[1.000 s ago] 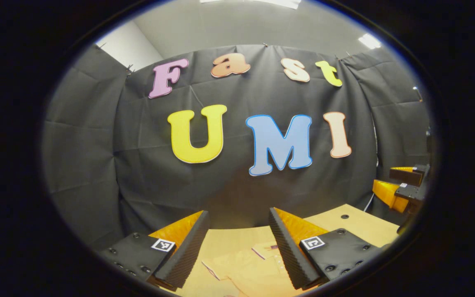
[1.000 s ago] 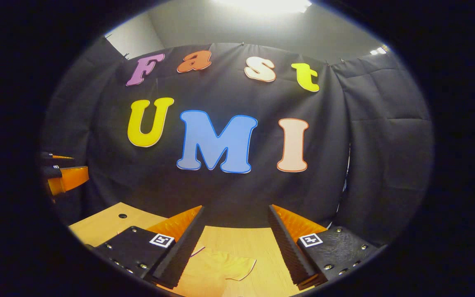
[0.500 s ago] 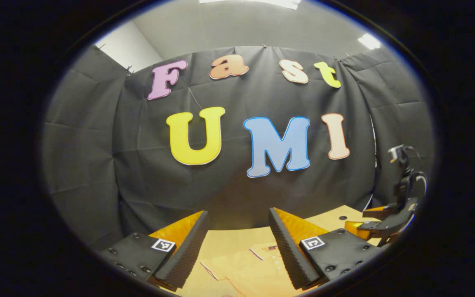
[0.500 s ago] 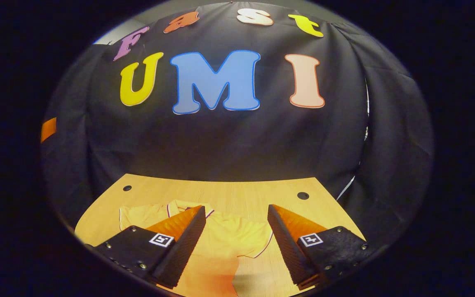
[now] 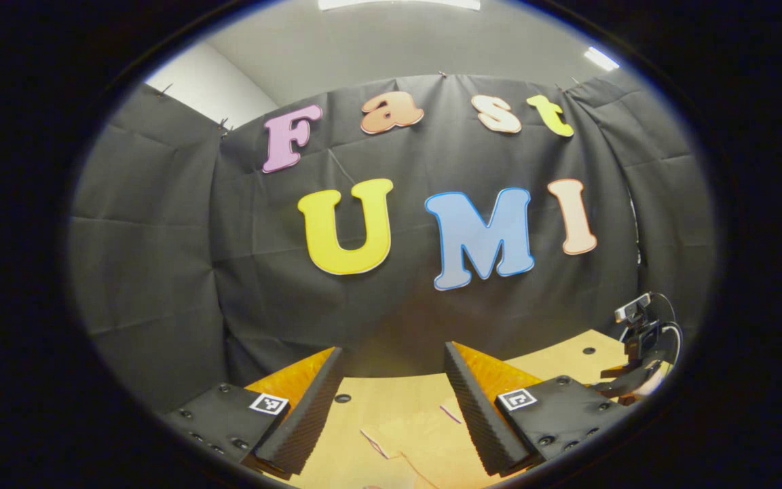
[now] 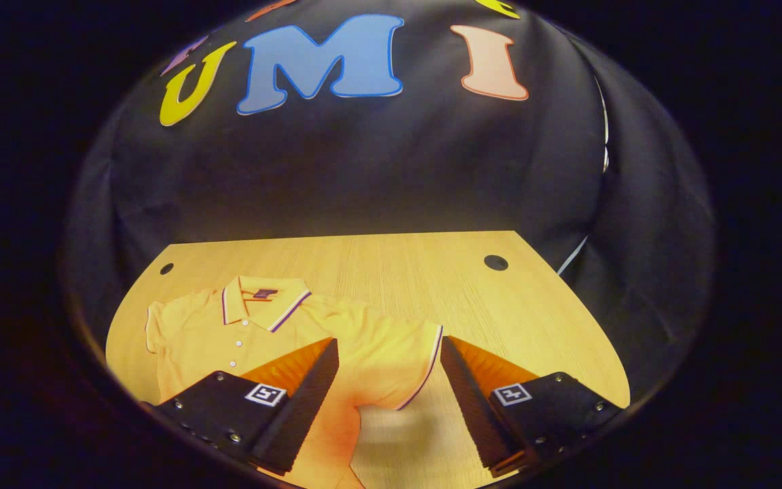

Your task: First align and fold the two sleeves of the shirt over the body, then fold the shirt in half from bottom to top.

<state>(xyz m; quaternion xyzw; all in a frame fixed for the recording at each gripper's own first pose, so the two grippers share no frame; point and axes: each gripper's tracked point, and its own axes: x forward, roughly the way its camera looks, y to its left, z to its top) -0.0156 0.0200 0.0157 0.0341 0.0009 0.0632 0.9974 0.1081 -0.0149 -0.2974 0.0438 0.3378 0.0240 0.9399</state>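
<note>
Right gripper point(image 6: 387, 401) open above shirt point(image 6: 241, 326) sleeve.

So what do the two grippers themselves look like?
Each gripper, left and right, has two wedge-shaped fingers with ribbed inner pads. Each finger sits on a black block fixed with small screws and carrying a square black-and-white marker. In the left gripper view, the other gripper carries a small camera with a looping cable.

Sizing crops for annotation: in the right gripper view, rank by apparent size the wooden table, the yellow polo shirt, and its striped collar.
1. Wooden table
2. Yellow polo shirt, partly hidden behind the right gripper
3. Striped collar
</note>
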